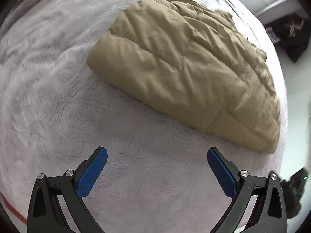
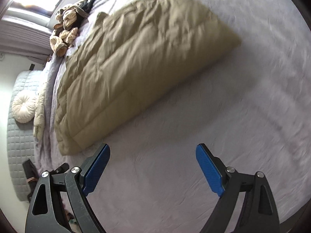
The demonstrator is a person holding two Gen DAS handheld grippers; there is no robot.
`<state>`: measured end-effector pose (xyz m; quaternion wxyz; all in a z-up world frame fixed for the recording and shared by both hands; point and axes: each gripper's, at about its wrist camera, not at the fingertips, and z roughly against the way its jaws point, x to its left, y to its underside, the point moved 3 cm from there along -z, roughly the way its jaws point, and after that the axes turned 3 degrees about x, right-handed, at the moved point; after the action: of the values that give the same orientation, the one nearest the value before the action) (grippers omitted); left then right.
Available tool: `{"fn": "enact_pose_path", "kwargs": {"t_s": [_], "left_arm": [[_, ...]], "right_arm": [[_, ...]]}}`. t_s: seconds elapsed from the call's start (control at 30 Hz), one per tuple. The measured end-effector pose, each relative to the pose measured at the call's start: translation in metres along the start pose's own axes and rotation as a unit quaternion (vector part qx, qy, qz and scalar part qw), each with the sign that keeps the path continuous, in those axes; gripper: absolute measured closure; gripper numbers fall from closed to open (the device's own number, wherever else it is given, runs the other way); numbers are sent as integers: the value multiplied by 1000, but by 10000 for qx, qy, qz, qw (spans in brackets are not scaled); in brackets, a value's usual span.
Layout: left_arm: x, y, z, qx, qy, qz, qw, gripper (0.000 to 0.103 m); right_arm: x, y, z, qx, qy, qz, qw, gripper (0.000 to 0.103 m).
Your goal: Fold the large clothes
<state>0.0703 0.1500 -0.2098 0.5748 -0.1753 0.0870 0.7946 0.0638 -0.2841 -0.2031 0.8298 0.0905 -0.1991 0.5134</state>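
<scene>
A large khaki quilted puffer jacket (image 1: 186,68) lies folded flat on a pale lilac bedspread (image 1: 58,97). It also shows in the right wrist view (image 2: 136,73), running from upper centre down to the lower left. My left gripper (image 1: 157,153) is open and empty, above bare bedspread just short of the jacket's near edge. My right gripper (image 2: 153,151) is open and empty, with its left finger (image 2: 97,169) close to the jacket's bottom hem corner.
A heap of beige and dark clothes (image 2: 68,29) lies at the far end of the bed. A round cream cushion (image 2: 23,108) rests on a grey quilted mat (image 2: 17,145) beside the bed. A dark bag (image 1: 291,36) stands on the floor past the bed's right edge.
</scene>
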Motion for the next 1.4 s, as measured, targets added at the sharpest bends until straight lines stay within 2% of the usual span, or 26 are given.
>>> {"fn": "enact_pose_path", "kwargs": {"t_s": [0.1, 0.23, 0.43, 0.57, 0.7, 0.93, 1.07, 1.1, 1.13, 1.17, 1.2, 1.23, 1.27, 1.33, 1.37, 1.4], "left_arm": [[8, -2, 2, -63, 233, 121, 9996, 0], [16, -8, 2, -135, 526, 325, 9980, 0], [27, -27, -4, -253, 1064, 681, 9917, 0], [30, -48, -17, -360, 1579, 841, 9832, 0], [29, -65, -36, -399, 1759, 794, 9804, 0], [19, -92, -59, -675, 2018, 976, 9722, 0], [14, -108, -71, -853, 1880, 1298, 9698, 0], [13, -110, -72, -884, 1778, 1346, 9708, 7], [12, -112, -70, -955, 1712, 1345, 9713, 35], [8, -114, -71, -963, 1777, 1301, 9707, 54], [4, -115, -69, -927, 1971, 1226, 9683, 68], [1, -116, -65, -989, 2018, 1173, 9673, 78], [-3, -116, -61, -1026, 2026, 1073, 9679, 82], [-13, -115, -45, -1133, 1939, 701, 9719, 86], [-16, -114, -40, -1163, 1943, 605, 9722, 86], [-19, -112, -31, -1210, 1978, 480, 9716, 86]], "right_arm": [[-3, 4, -12, 265, -351, -309, 9986, 11], [-10, 2, -21, 303, -700, -762, 9942, 11], [-21, -15, -28, 168, -1033, -1087, 9886, 11], [-25, -33, -30, -43, -1437, -1249, 9817, 11], [-33, -56, -41, -228, -1862, -1430, 9718, 11], [-33, -86, -81, -191, -2676, -1612, 9498, 11], [-25, -99, -93, -330, -2993, -1623, 9397, 11], [-23, -102, -96, -357, -2992, -1668, 9388, 11], [-23, -103, -99, -373, -2978, -1745, 9378, 11], [-23, -104, -101, -374, -2977, -1818, 9364, 11], [-24, -104, -101, -363, -2972, -1882, 9354, 13], [-24, -103, -101, -339, -2952, -1948, 9348, 23], [-26, -100, -101, -298, -2914, -2024, 9345, 46], [-28, -97, -100, -226, -2961, -2128, 9309, 69], [-26, -95, -97, -253, -3009, -2100, 9299, 76], [-24, -94, -92, -281, -3030, -2028, 9307, 78]]}}
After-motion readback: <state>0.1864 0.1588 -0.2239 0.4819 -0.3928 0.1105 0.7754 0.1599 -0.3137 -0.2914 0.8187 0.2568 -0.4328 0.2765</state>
